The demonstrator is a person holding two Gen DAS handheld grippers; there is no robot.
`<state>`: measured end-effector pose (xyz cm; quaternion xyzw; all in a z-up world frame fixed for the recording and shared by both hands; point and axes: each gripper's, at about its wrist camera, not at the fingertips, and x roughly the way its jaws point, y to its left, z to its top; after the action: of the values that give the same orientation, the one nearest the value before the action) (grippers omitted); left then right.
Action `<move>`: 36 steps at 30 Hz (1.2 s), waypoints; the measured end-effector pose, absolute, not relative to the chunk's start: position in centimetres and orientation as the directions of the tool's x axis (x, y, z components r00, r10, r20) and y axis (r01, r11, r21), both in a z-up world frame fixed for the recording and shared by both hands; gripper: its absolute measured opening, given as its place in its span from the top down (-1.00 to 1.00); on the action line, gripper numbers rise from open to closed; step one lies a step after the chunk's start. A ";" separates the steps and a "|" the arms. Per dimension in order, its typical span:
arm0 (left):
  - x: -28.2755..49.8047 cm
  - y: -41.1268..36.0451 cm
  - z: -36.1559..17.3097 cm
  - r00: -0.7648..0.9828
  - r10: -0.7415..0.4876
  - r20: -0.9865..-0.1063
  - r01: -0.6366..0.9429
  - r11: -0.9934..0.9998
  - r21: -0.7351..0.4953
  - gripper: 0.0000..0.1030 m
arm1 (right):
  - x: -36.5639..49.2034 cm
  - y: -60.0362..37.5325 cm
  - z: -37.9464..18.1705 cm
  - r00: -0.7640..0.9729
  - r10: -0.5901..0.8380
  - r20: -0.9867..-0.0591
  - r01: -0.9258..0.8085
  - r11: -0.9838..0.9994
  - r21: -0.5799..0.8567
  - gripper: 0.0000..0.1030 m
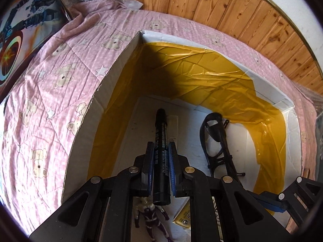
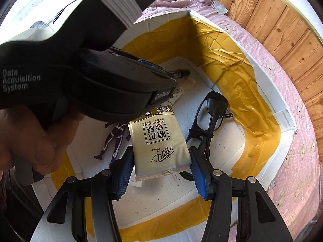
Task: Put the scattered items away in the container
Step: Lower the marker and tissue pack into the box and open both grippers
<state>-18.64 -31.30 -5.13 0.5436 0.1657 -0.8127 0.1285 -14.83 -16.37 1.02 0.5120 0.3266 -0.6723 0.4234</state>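
A white cardboard box (image 1: 113,76) taped with yellow tape sits on a pink bear-print quilt. My left gripper (image 1: 160,147) is shut on a black marker pen (image 1: 160,151) and holds it inside the box above the floor. My right gripper (image 2: 160,159) is open around a cream tissue pack (image 2: 159,141); whether the pads touch it I cannot tell. Black glasses (image 2: 210,121) lie on the box floor to the right, also seen in the left wrist view (image 1: 218,137). A purple toy figure (image 2: 113,141) lies to the left of the pack.
The left gripper body (image 2: 113,80) and the hand (image 2: 30,137) holding it fill the upper left of the right wrist view. A wooden wall (image 1: 222,4) runs behind the bed. A picture box (image 1: 24,30) lies at the far left on the quilt (image 1: 50,80).
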 end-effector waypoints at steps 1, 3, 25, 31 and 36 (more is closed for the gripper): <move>-18.7 -31.3 -5.2 -0.375 -0.033 -0.926 0.393 -0.911 -0.126 0.72 | -14.9 -16.5 1.0 -0.117 -0.230 -0.966 0.903 -0.429 -0.007 -0.07; -18.7 -31.4 -5.2 -0.374 -0.043 -0.926 0.402 -0.908 -0.120 0.72 | -15.0 -16.8 0.7 -0.118 -0.219 -0.968 0.901 -0.435 -0.011 -0.07; -16.4 -29.8 -2.1 -0.403 -0.063 -0.913 0.404 -0.908 -0.115 0.30 | -14.3 -10.8 4.4 -0.065 -0.382 -0.922 0.833 -0.530 0.161 -0.10; -14.1 -27.7 1.1 -0.461 -0.094 -0.882 0.374 -0.922 -0.097 0.30 | -12.4 -9.4 5.6 -0.089 -0.444 -0.892 0.840 -0.514 0.172 -0.10; -11.1 -25.6 4.4 -0.536 -0.101 -0.838 0.351 -0.930 -0.113 0.30 | -10.8 -7.0 7.4 -0.140 -0.507 -0.850 0.861 -0.486 0.148 -0.10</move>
<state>-11.10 -25.59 4.43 0.4638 0.1349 -0.8658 0.1303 -10.75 -7.02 7.40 0.4586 0.1932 -0.7298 0.4688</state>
